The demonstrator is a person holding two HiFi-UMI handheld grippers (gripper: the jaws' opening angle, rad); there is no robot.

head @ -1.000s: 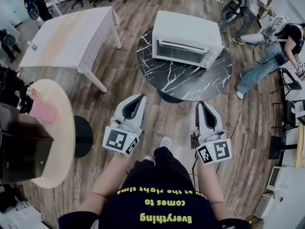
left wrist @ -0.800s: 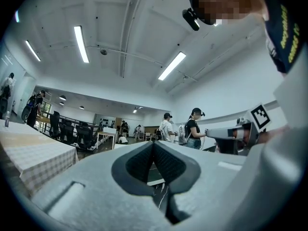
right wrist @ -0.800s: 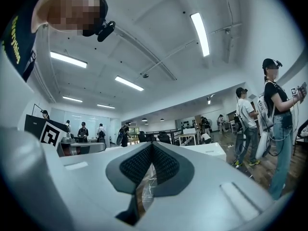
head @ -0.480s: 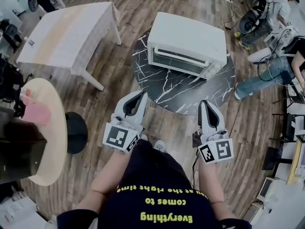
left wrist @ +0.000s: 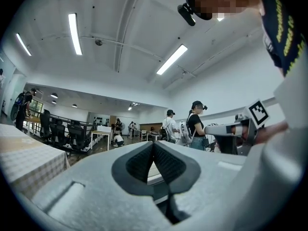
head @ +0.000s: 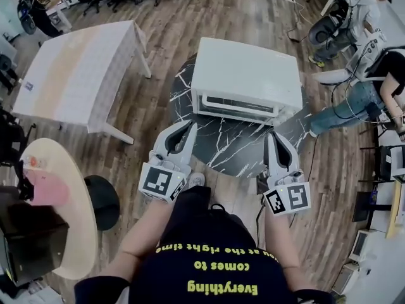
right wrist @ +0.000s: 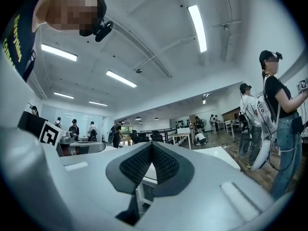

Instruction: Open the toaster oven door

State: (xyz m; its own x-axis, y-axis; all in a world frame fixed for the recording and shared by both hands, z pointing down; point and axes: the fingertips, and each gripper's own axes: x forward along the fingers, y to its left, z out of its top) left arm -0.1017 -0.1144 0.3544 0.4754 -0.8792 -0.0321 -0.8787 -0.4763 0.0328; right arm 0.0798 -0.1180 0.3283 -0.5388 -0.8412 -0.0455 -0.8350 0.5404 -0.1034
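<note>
Holding both grippers level, side by side, tips just over the near rim of a round black marble table [head: 221,147].

Left gripper [head: 188,130]: jaws pressed together, nothing between the pads. Right gripper [head: 273,138]: same, pads meet, empty.

Toaster oven [head: 247,75] sits straight ahead of both tips on the far part of the tabletop. Its door [head: 235,102] faces the grippers and is closed. Neither tip touches it; a strip of bare marble lies between the tips and the door. Left tip lines up near the door's left end, right tip near the oven's right front corner. The oven body hides the table's far rim.

Clearance:
- Left of the left gripper: open wood floor [head: 152,116], then a white rectangular table [head: 76,75], well apart.
- Behind and left of the left gripper: round beige table [head: 63,170], edge clear of the elbow.
- Right of the right gripper: open floor, then a person [head: 345,106] standing beyond the marble table's right rim.
</note>
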